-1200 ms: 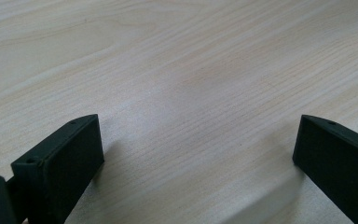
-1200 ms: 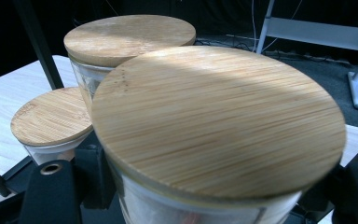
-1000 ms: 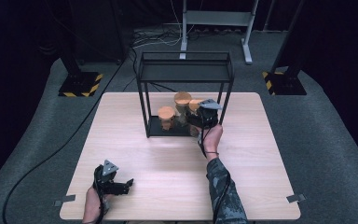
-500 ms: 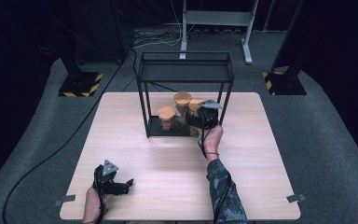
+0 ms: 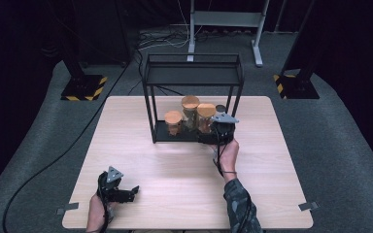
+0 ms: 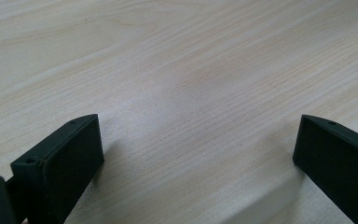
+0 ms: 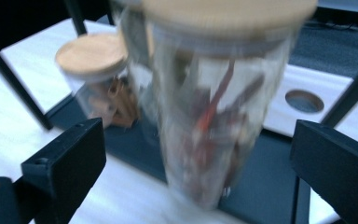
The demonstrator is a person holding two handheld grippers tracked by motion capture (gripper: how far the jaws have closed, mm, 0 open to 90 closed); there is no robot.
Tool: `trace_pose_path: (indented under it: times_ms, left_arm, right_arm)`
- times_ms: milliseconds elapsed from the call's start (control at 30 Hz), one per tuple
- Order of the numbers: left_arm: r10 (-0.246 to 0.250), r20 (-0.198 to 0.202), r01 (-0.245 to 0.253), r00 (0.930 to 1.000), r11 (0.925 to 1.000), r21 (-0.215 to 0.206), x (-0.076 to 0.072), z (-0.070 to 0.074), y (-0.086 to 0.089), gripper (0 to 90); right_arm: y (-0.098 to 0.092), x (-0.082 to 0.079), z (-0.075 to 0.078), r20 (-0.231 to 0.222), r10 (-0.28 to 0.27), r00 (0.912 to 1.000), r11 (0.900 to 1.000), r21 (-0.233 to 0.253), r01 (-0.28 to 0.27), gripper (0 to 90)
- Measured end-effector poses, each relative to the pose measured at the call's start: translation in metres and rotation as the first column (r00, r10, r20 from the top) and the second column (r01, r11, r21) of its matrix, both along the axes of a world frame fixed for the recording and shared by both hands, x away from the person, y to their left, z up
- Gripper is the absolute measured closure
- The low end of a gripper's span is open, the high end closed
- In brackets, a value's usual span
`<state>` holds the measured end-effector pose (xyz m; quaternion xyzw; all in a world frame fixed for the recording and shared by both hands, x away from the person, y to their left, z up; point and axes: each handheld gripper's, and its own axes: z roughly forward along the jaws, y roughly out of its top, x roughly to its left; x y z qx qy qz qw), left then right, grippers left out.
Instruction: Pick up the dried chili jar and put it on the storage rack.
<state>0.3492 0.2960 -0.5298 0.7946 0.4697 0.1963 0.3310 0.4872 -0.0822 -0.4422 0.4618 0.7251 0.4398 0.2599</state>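
At the near left corner of the pale wooden table [image 5: 175, 184] the left gripper [image 5: 126, 193] rests idle, its jaws spread wide over bare wood grain with nothing between them. Further right, on the bottom shelf of the black metal wire-frame rack [image 5: 193, 82], stand three clear glass jars with round wooden lids: a short one [image 5: 173, 122] at the left, a taller one [image 5: 190, 110] behind, and the tall jar of reddish-brown dried pieces [image 7: 205, 107] at the right end. That last jar sits between the parted jaws of the right gripper [image 5: 217, 131], which is open and not yet touching it.

Glass like this is probably rigid, smooth and somewhat slippery, breakable if knocked, and moderately heavy with its filling. The best hold looks to be on the straight wall around mid-height, below the lid, which may only sit loosely.

Obstacles are close: the neighbouring tall jar stands just beside it, the rack's front right post [image 5: 236, 110] rises near the gripper, and the top shelf limits any lift, so sliding it out forward seems safer. A round hole [image 7: 304, 101] in the tabletop shows beyond the rack.
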Motion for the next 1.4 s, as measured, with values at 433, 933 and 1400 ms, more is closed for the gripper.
trace_pose_path:
  times_ms: [433, 933, 1400]
  left_arm:
    - [0.003, 0.000, -0.003, 1.0000, 1.0000, 0.000, 0.000, 0.000, 0.000, 0.9]
    - [0.003, 0.000, -0.003, 1.0000, 1.0000, 0.001, 0.000, 0.000, 0.000, 0.9]
    - [0.003, -0.001, -0.003, 1.0000, 1.0000, 0.001, 0.000, 0.000, 0.000, 0.8]
  right_arm:
    - [-0.022, -0.076, -0.048, -0.134, 0.050, 0.9897, 0.999, -0.010, -0.052, 0.8]
    - [-0.046, -0.135, -0.083, -0.162, 0.048, 0.9855, 0.997, -0.057, -0.058, 0.5]
    - [-0.044, -0.135, -0.083, -0.159, 0.067, 0.9850, 0.993, -0.085, -0.081, 0.4]
